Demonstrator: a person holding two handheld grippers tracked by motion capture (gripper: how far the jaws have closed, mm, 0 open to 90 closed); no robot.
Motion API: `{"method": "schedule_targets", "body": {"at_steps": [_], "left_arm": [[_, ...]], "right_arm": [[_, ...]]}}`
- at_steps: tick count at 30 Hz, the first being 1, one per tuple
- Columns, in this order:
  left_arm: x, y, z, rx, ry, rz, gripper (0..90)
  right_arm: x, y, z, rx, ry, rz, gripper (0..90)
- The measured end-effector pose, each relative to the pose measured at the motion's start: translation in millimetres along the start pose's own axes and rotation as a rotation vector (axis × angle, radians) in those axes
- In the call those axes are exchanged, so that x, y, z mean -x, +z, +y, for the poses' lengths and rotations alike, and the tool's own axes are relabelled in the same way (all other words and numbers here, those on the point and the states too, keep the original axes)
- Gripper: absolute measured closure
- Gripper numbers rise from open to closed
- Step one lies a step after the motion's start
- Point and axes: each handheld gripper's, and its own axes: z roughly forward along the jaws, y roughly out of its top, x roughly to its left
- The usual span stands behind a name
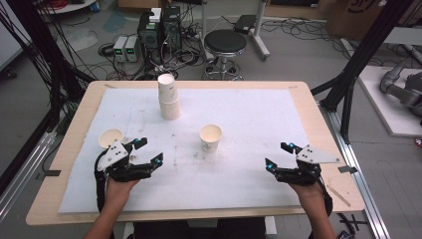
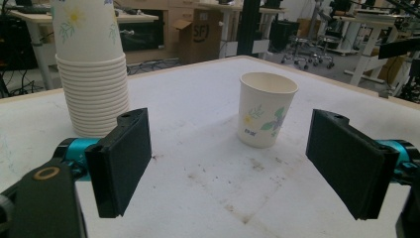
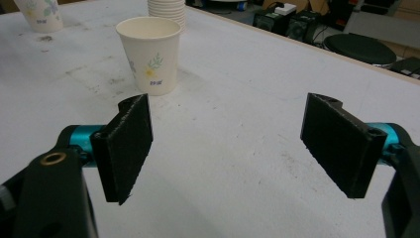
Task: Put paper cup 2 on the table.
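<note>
Both grippers wait wide open, holding nothing: left gripper (image 1: 148, 152), right gripper (image 1: 278, 155). Between them, near the table middle, stands a paper cup (image 1: 210, 137). It looks light; a bump could tip it, a hard squeeze could crush it.

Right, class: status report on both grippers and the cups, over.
Left gripper open, empty. Right gripper open, empty. Middle cup upright, untouched. Cup stack behind; nothing in the way.
</note>
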Motion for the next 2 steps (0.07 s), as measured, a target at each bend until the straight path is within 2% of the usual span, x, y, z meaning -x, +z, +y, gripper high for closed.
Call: {"method": "schedule_targets", "body": {"at_steps": [2], "left_arm": [[0.6, 0.1, -0.2, -0.002, 0.006, 0.003, 17.7]], "right_arm": [[0.1, -0.2, 0.0, 0.000, -0.002, 0.000, 20.9]]}}
